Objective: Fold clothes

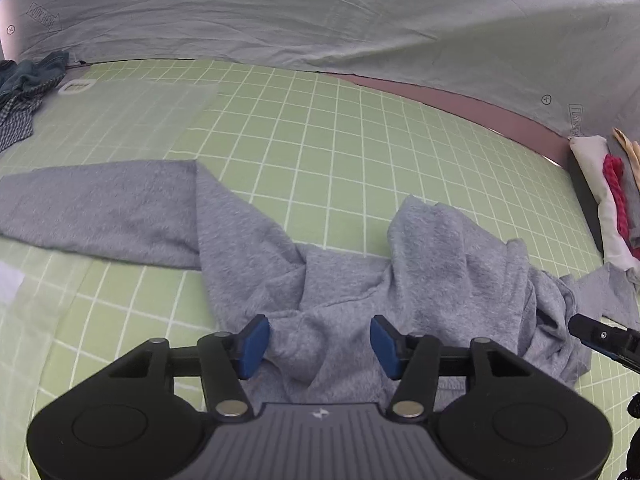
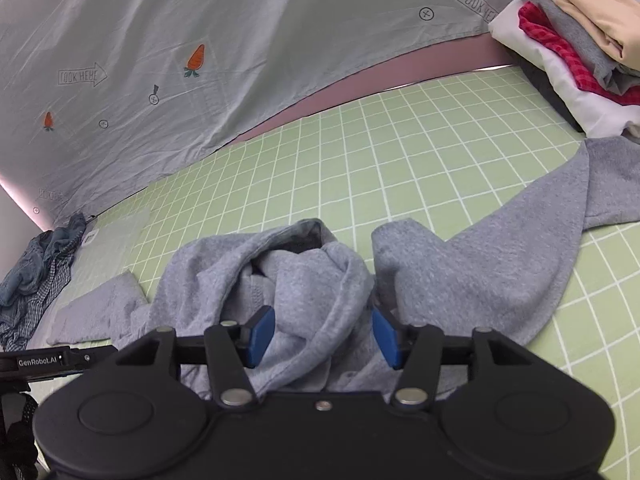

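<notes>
- One grey hoodie (image 1: 340, 280) on the green mat (image 1: 360, 140)
- Two grippers: left (image 1: 319, 342), right (image 2: 323, 336)
- One folded stack (image 2: 572, 52) at the mat's right edge
- One crumpled pile (image 2: 36, 276) at its left edge
- One backdrop sheet (image 1: 280, 20) behind the mat

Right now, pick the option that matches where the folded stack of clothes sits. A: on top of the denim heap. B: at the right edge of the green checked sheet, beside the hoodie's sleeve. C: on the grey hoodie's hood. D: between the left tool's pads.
B: the folded stack rests at the sheet's right edge, just past the grey hoodie's outstretched sleeve, far from the denim heap.
</notes>
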{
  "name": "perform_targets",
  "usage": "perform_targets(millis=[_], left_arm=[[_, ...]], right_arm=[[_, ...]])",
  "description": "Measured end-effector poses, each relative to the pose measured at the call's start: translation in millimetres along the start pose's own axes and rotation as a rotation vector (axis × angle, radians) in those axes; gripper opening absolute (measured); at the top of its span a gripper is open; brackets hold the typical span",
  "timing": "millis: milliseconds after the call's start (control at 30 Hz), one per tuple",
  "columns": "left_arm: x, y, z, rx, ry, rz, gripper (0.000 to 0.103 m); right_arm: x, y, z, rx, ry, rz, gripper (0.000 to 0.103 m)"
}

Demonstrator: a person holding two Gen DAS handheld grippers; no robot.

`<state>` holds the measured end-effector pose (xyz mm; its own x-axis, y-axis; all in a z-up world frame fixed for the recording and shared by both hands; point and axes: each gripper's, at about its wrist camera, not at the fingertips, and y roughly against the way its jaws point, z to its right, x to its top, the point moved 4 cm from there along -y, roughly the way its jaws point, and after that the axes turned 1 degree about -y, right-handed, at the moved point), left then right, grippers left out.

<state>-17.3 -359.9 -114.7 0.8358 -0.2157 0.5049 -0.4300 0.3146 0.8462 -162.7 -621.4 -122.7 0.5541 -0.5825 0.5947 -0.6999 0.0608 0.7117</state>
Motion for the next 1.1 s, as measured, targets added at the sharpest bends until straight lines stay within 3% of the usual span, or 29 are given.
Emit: perform_targets(millis=[167, 333, 367, 400, 433, 467, 633, 767, 867, 933, 967, 1033, 1067, 1100], left_arm=[[18.6, -23.1, 19.9, -0.112, -0.005, -0.026, 0.058], [25.4, -57.3, 43.1, -0.118, -0.069, -0.078, 0.056], [25.6, -62.0, 45.9, -0.121, -0.084, -0.097, 0.044], [25.9, -66.2, 48.2, -0.118, -0.101, -0.113, 0.012], [26.7, -68.2, 48.4, -0.108, -0.118, -0.117, 0.002], [28.5, -67.5, 47.0, -0.128, -0.120, -0.116, 0.002], [72.9, -52.4, 28.3, -0.178, -0.071, -0.020, 0.002], [142.1, -46.1, 20.6, -0.180, -0.032, 0.104, 0.002], [204.0, -41.0, 24.0, -0.186, -0.007, 0.245, 0.002], [236.3, -46.8, 26.2, -0.146, -0.004, 0.322, 0.003], [248.9, -53.9, 26.3, -0.112, -0.001, 0.344, 0.008], [258.4, -76.9, 19.8, -0.041, 0.028, 0.309, 0.021], [256.5, -85.8, 11.4, -0.014, 0.054, 0.277, 0.030], [252.5, -93.3, 2.6, 0.006, 0.082, 0.249, 0.033]], right_arm=[[7.9, -17.6, 3.6, -0.044, -0.026, -0.016, 0.055], [18.8, -35.1, 6.1, -0.062, -0.033, -0.032, 0.050], [17.1, -44.3, 6.9, -0.055, -0.022, -0.080, 0.041], [17.8, -46.1, 4.1, -0.049, 0.000, -0.091, 0.024], [18.6, -47.8, 1.3, -0.043, 0.022, -0.101, 0.018], [19.4, -49.5, -1.5, -0.037, 0.044, -0.111, 0.011], [53.2, -48.9, -19.1, -0.070, 0.129, -0.055, 0.008], [119.9, -62.8, -42.2, -0.035, 0.134, 0.051, 0.008], [179.7, -74.3, -67.7, -0.038, 0.192, 0.167, 0.008], [221.1, -79.4, -80.5, -0.048, 0.226, 0.275, 0.008], [241.9, -83.5, -84.6, -0.053, 0.240, 0.333, 0.008], [262.1, -100.0, -84.8, -0.083, 0.248, 0.336, 0.017], [270.8, -111.6, -84.0, -0.105, 0.252, 0.315, 0.040], [272.5, -122.7, -80.3, -0.140, 0.233, 0.286, 0.052]])
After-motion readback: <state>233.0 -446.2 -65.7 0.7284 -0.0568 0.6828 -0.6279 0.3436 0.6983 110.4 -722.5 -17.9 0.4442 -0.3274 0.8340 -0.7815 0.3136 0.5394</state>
